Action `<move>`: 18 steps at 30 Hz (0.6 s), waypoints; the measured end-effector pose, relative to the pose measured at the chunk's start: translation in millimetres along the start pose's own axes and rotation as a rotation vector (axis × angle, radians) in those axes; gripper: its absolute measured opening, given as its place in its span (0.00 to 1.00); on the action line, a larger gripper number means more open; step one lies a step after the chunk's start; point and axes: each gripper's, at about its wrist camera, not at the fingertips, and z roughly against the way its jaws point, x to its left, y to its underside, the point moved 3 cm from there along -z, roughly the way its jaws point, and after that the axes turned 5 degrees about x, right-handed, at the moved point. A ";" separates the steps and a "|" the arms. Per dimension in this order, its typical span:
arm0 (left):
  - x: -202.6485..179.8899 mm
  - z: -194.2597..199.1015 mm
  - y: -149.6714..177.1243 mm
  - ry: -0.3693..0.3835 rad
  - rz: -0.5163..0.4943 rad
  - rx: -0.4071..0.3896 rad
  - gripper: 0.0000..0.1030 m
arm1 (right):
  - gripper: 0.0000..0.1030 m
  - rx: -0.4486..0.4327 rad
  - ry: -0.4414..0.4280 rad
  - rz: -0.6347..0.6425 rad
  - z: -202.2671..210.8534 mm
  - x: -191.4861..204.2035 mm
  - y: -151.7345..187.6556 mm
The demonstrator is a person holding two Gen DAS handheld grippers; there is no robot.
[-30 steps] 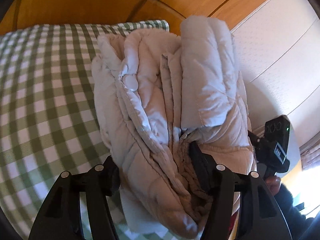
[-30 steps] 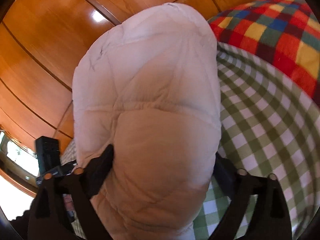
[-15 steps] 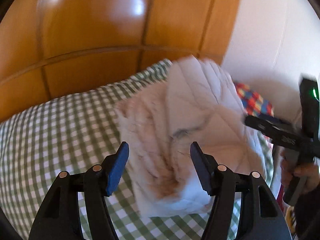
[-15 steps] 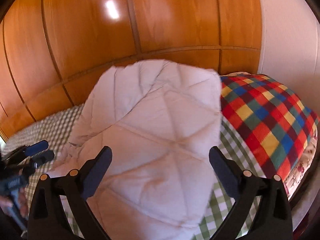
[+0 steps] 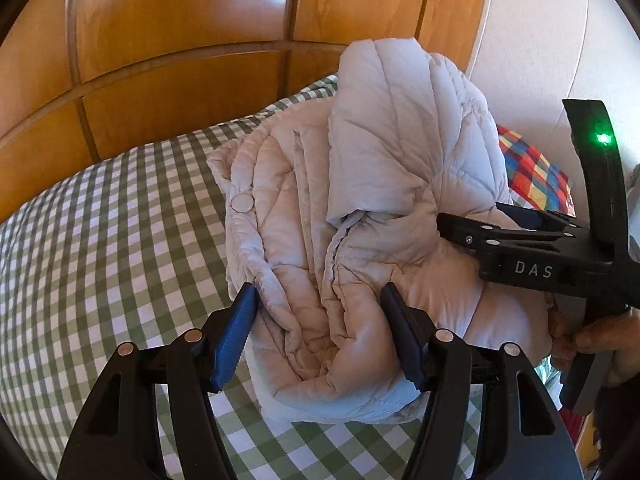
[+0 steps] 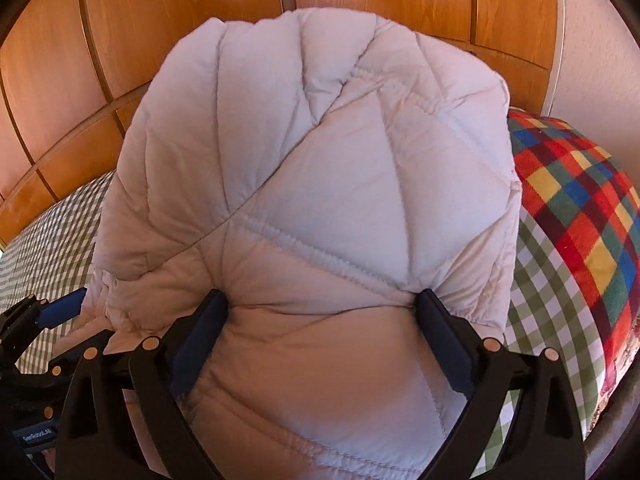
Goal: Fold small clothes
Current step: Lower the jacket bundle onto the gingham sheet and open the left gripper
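In the left wrist view, the green-and-white checked bedspread point(image 5: 112, 232) is filling the left side, with the wooden panelled headboard point(image 5: 180, 60) rising behind it; the pale quilted jacket point(image 5: 360, 208) is lying bunched on the bedspread right of centre, a round snap button point(image 5: 243, 202) showing on its left flap; the left gripper point(image 5: 326, 336) is reaching in from the bottom edge, its blue-padded fingers point(image 5: 236, 334) standing on either side of the jacket's crumpled near end and pressing into the padding, so it is grasping that bundle of fabric. Further right, the right gripper point(image 5: 480, 228) is coming in sideways against the jacket's right flank, a green light glowing on its body; a corner of a multicoloured plaid blanket point(image 5: 532, 176) is peeking out behind it, beside the white wall point(image 5: 540, 40).

In the right wrist view, the left gripper point(image 6: 60, 308) is showing at the far left edge against the jacket's side; the jacket point(image 6: 320, 200) is swelling up across the centre, hiding much of the headboard point(image 6: 160, 20); the right gripper point(image 6: 320, 320) is holding its fingers point(image 6: 200, 336) wide apart, both sunk into the puffy fabric and clasping a broad fold of it; to the right, the bedspread point(image 6: 540, 300) is running under the plaid blanket point(image 6: 580, 200).
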 end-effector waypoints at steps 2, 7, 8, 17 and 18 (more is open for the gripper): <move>2.4 2.4 3.4 -0.005 0.017 -0.010 0.64 | 0.92 -0.011 0.012 0.002 5.8 1.5 -0.9; 9.2 16.7 4.7 -0.018 0.049 -0.028 0.70 | 0.93 -0.036 0.041 -0.008 15.5 1.1 -0.5; 10.4 19.1 5.2 -0.017 0.055 -0.032 0.70 | 0.93 -0.041 0.044 -0.014 16.8 0.0 -3.7; 20.2 51.3 10.4 -0.034 0.062 -0.073 0.74 | 0.94 -0.110 0.079 -0.038 56.7 7.9 3.3; 22.2 54.7 11.9 -0.036 0.065 -0.078 0.75 | 0.94 -0.117 0.088 -0.047 61.5 8.1 6.2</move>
